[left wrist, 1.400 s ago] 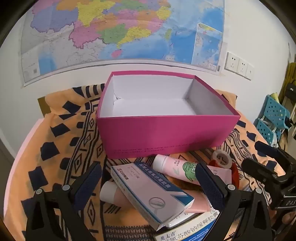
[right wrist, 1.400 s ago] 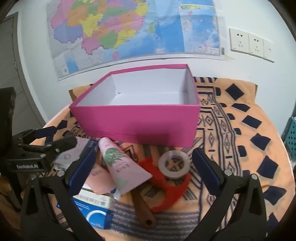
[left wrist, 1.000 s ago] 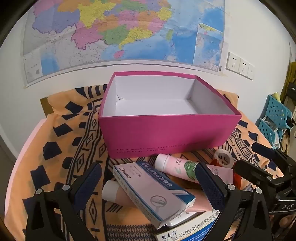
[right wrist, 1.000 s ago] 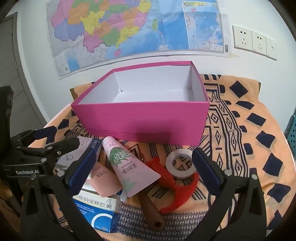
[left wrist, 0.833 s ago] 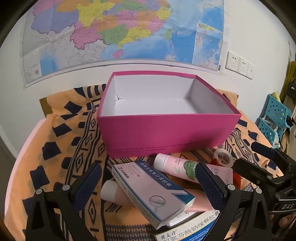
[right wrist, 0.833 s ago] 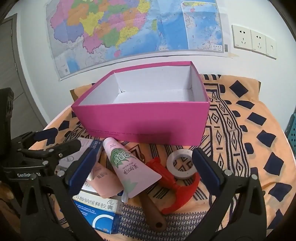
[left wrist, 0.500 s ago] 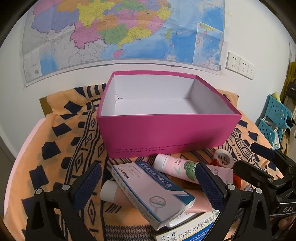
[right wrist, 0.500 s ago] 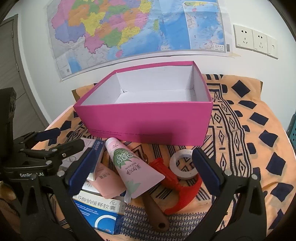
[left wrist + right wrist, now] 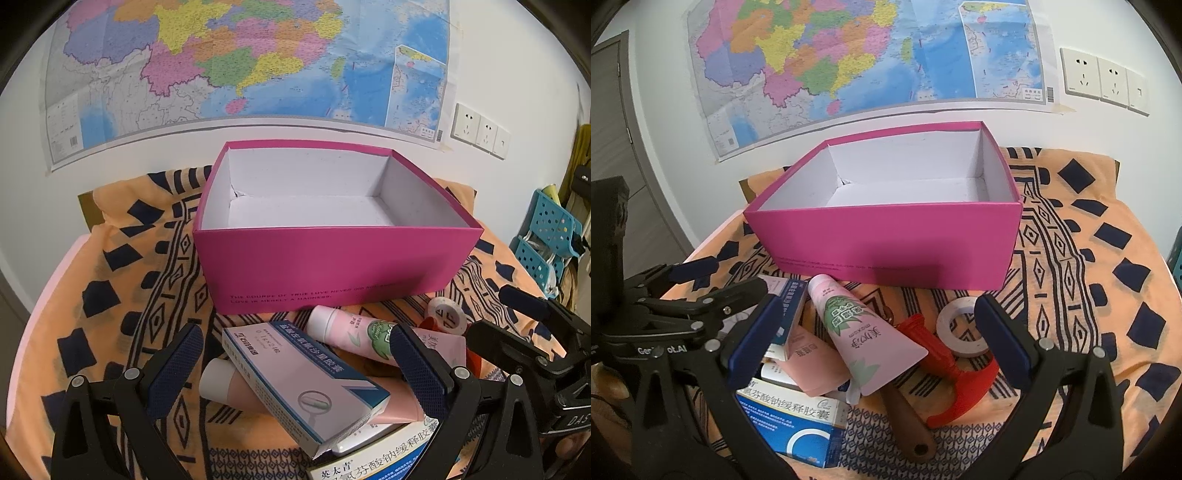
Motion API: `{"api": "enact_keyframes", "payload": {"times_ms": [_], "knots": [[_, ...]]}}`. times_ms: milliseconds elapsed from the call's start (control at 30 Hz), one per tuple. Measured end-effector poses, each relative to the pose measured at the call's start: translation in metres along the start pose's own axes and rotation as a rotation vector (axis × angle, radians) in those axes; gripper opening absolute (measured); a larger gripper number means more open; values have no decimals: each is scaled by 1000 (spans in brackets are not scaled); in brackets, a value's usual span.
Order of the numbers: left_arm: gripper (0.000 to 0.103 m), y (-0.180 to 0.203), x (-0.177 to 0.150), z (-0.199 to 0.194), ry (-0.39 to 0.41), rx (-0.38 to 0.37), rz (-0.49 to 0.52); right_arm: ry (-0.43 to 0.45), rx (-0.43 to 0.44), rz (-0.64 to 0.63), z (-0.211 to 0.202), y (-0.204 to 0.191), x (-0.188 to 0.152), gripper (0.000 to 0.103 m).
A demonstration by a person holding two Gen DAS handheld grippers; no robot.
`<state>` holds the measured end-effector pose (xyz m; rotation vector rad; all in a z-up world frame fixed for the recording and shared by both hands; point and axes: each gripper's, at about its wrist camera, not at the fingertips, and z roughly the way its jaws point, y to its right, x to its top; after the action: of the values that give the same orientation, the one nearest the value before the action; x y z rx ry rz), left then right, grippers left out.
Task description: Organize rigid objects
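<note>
An empty magenta box (image 9: 332,266) (image 9: 897,243) with a white inside stands on the orange patterned cloth. In front of it lies a pile: a white-and-blue medicine carton (image 9: 299,373), a pink tube with green print (image 9: 354,334) (image 9: 857,332), a salmon tube (image 9: 229,386) (image 9: 809,362), a blue medicine carton (image 9: 790,424) (image 9: 373,467), a red tool with a wooden handle (image 9: 938,373) and a white tape roll (image 9: 962,328) (image 9: 445,316). My left gripper (image 9: 295,363) is open over the white-and-blue carton. My right gripper (image 9: 879,338) is open over the pink tube.
A map hangs on the white wall behind the box. Wall sockets (image 9: 1104,79) sit at the right. A blue plastic rack (image 9: 546,236) stands right of the table. Each gripper shows in the other's view, the right one (image 9: 535,343), the left one (image 9: 683,310).
The right gripper has drifted slightly, so the box and the pile sit a little further right in its view. The left view barely changes. Nothing was grasped.
</note>
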<state>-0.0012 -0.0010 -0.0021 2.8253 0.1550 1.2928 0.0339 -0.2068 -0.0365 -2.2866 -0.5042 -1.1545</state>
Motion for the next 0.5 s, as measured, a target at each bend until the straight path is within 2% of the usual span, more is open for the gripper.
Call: {"api": "enact_keyframes", "payload": {"times_ms": [500], "knots": [[103,1,-1,0,0,4,1,-4,10,2,1,-1,-2,103]]}}
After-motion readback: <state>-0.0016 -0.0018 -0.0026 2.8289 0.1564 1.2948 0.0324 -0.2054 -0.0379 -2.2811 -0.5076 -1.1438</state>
